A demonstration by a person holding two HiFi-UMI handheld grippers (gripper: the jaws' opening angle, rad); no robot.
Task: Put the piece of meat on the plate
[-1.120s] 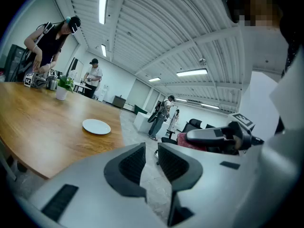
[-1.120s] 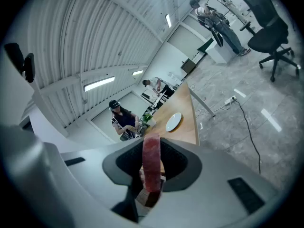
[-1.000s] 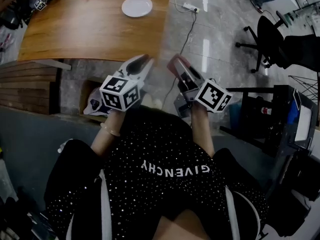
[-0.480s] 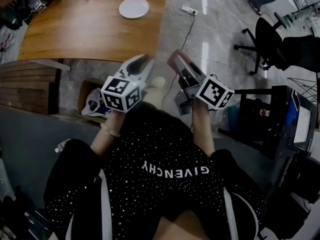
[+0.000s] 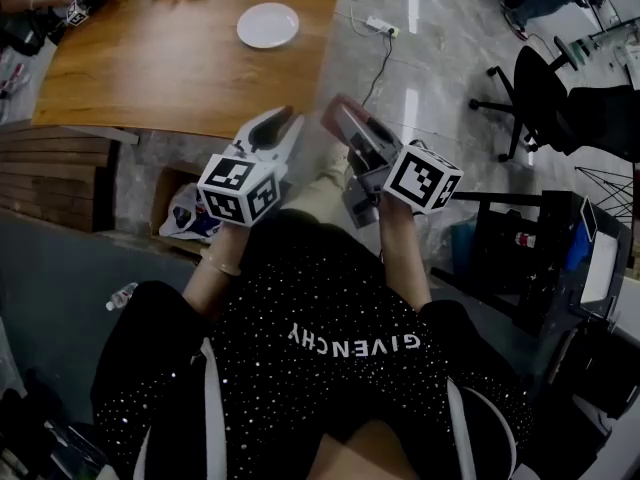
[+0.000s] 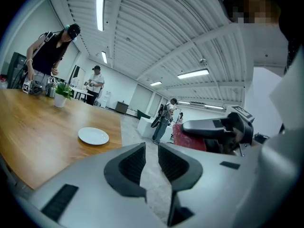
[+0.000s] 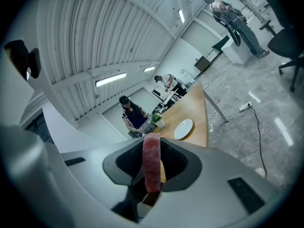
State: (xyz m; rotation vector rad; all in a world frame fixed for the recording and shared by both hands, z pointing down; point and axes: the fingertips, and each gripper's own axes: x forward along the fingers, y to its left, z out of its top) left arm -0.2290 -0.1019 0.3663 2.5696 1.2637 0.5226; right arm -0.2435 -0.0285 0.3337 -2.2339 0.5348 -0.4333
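Right gripper and left gripper had advanced toward the table. Right jaws clamped the meat between them. Left jaws stood slightly apart, empty.

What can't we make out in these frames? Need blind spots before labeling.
The piece of meat: the right gripper view shows it edge-on; its sides are covered by the right gripper.
The plate: too small in every view to check its surface.
The wooden table: far end cut off by the head view's top edge.
Things beside the potted plant: too small in the left gripper view.
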